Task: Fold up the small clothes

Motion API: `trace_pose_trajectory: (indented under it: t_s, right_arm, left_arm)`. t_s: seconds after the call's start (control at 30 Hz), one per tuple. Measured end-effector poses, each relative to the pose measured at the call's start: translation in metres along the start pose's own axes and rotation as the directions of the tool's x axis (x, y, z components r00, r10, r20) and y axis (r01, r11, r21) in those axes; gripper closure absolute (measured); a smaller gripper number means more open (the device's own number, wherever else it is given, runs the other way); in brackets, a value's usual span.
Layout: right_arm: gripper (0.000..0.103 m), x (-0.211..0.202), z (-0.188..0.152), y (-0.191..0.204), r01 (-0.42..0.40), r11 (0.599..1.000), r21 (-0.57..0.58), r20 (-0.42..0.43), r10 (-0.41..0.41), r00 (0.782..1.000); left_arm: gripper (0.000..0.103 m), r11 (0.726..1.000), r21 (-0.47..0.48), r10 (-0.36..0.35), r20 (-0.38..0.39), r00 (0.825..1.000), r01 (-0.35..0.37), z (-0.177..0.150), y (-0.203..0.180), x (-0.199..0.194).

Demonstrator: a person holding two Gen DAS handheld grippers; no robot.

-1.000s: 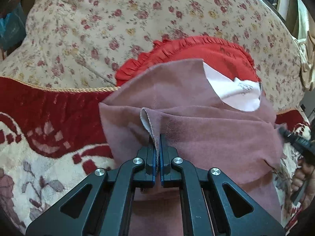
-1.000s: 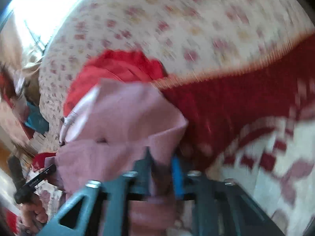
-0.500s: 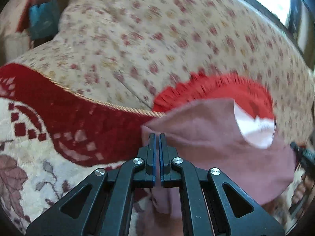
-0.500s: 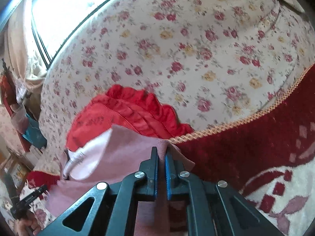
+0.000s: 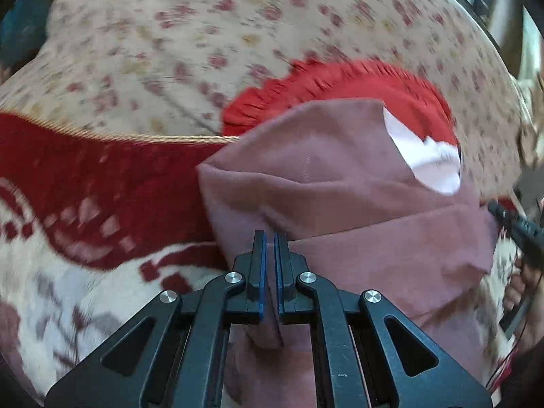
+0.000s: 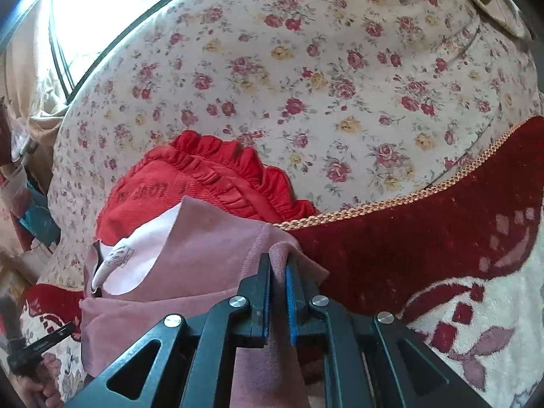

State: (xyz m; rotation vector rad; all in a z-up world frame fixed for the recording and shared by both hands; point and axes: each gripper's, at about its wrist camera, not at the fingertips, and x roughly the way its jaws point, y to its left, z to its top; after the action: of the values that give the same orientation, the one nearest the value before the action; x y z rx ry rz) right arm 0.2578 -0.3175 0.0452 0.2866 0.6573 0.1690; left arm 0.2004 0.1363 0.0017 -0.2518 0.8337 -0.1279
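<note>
One mauve garment (image 5: 357,176) at centre, draped across red-and-cream blanket (image 5: 85,183), white inner lining showing at 2 o'clock. Left gripper (image 5: 269,238) clamped tight on garment's near fold. Right gripper (image 6: 278,258) pinched narrow on opposite edge of same cloth. One red ruffled cushion (image 6: 217,176) just behind garment at 12 o'clock, resting against floral sofa back (image 6: 306,68).

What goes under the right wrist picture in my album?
Right tool pinching a pink garment beside a red frilly garment.
</note>
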Motion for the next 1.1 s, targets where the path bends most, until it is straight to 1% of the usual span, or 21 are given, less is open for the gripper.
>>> trace_pose_trajectory:
  t_s: [0.03, 0.07, 0.13, 0.17, 0.2, 0.23, 0.3, 0.37, 0.43, 0.47, 0.57, 0.6, 0.73, 0.8, 0.83, 0.87, 0.9, 0.93, 1.0, 1.07, 1.1]
  right_arm:
    - [0.096, -0.001, -0.001, 0.001, -0.007, 1.000, -0.007, 0.001, 0.007, 1.000]
    - [0.096, -0.002, -0.003, 0.002, -0.013, 1.000, -0.013, -0.002, 0.013, 1.000]
    - [0.096, -0.003, -0.005, 0.005, -0.025, 0.999, -0.029, -0.008, 0.024, 1.000]
    - [0.096, -0.002, -0.006, 0.006, -0.025, 0.999, -0.034, -0.011, 0.024, 1.000]
    - [0.096, -0.002, -0.007, 0.007, -0.027, 0.999, -0.040, -0.015, 0.026, 1.000]
    - [0.096, -0.001, -0.007, 0.007, -0.030, 0.999, -0.042, -0.018, 0.029, 0.999]
    - [0.096, -0.001, -0.008, 0.008, -0.033, 0.998, -0.044, -0.021, 0.032, 0.999]
    - [0.096, -0.001, -0.008, 0.008, -0.033, 0.999, -0.042, -0.021, 0.032, 0.999]
    - [0.096, -0.001, -0.008, 0.008, -0.038, 0.998, -0.042, -0.020, 0.037, 0.999]
    - [0.096, -0.001, -0.008, 0.008, -0.038, 0.998, -0.043, -0.020, 0.037, 0.999]
    - [0.096, 0.000, -0.008, 0.008, -0.038, 0.999, -0.039, -0.019, 0.037, 0.999]
    - [0.096, 0.000, -0.008, 0.008, -0.038, 0.998, -0.040, -0.020, 0.037, 0.999]
    - [0.096, -0.001, -0.009, 0.010, -0.037, 0.998, -0.055, -0.023, 0.036, 0.999]
    - [0.096, -0.002, -0.009, 0.009, -0.036, 0.998, -0.058, -0.023, 0.035, 0.999]
    - [0.096, -0.003, -0.009, 0.007, -0.038, 0.998, -0.052, -0.019, 0.037, 0.999]
    - [0.096, -0.004, -0.008, 0.006, -0.039, 0.998, -0.047, -0.016, 0.039, 0.999]
    - [0.096, -0.004, -0.008, 0.004, -0.040, 0.998, -0.041, -0.015, 0.039, 0.999]
    - [0.096, -0.004, -0.007, 0.002, -0.042, 0.999, -0.028, -0.014, 0.042, 0.999]
    - [0.096, -0.005, -0.007, -0.001, -0.052, 0.999, -0.009, -0.014, 0.052, 0.999]
    - [0.096, -0.006, -0.007, -0.002, -0.057, 0.998, 0.001, -0.013, 0.057, 0.998]
    - [0.096, -0.007, -0.007, -0.002, -0.062, 0.998, 0.003, -0.012, 0.062, 0.998]
  left_arm:
    - [0.096, 0.999, 0.014, -0.029, -0.001, 1.000, 0.029, 0.000, 0.000, 0.003]
    - [0.091, 0.997, 0.022, -0.068, -0.019, 0.997, 0.069, 0.000, 0.001, 0.007]
    - [0.058, 0.991, 0.048, -0.123, -0.047, 0.991, 0.125, -0.002, -0.001, 0.013]
    - [0.055, 0.989, 0.081, -0.118, -0.045, 0.992, 0.121, -0.005, -0.004, 0.014]
    - [0.054, 0.988, 0.109, -0.108, -0.045, 0.993, 0.112, -0.007, -0.006, 0.015]
    - [0.054, 0.984, 0.135, -0.112, -0.053, 0.992, 0.118, -0.008, -0.007, 0.017]
    - [0.054, 0.979, 0.146, -0.133, -0.067, 0.989, 0.142, -0.009, -0.005, 0.022]
    - [0.055, 0.975, 0.129, -0.171, -0.071, 0.983, 0.180, -0.008, 0.002, 0.022]
    - [0.073, 0.977, 0.114, -0.175, -0.068, 0.982, 0.182, -0.006, 0.006, 0.020]
    - [0.075, 0.977, 0.118, -0.169, -0.065, 0.984, 0.175, -0.006, 0.006, 0.018]
    - [0.076, 0.979, 0.152, -0.131, -0.035, 0.991, 0.135, -0.004, 0.003, 0.014]
    - [0.076, 0.980, 0.160, -0.110, -0.049, 0.993, 0.117, -0.004, 0.003, 0.018]
    - [0.076, 0.980, 0.140, -0.130, -0.082, 0.988, 0.141, -0.006, 0.005, 0.028]
    - [0.076, 0.977, 0.125, -0.159, -0.090, 0.983, 0.170, -0.006, 0.007, 0.025]
    - [0.081, 0.975, 0.134, -0.166, -0.088, 0.982, 0.177, -0.007, 0.005, 0.022]
    - [0.086, 0.973, 0.148, -0.165, -0.086, 0.983, 0.177, -0.008, 0.003, 0.018]
    - [0.097, 0.972, 0.167, -0.151, -0.082, 0.985, 0.163, -0.009, -0.001, 0.015]
    - [0.099, 0.972, 0.186, -0.130, -0.074, 0.989, 0.142, -0.011, -0.004, 0.011]
    - [0.100, 0.969, 0.207, -0.129, -0.051, 0.990, 0.136, -0.011, -0.011, 0.003]
    - [0.101, 0.970, 0.211, -0.124, -0.010, 0.992, 0.123, -0.008, -0.014, -0.009]
    - [0.101, 0.973, 0.197, -0.125, 0.021, 0.992, 0.119, -0.004, -0.012, -0.017]
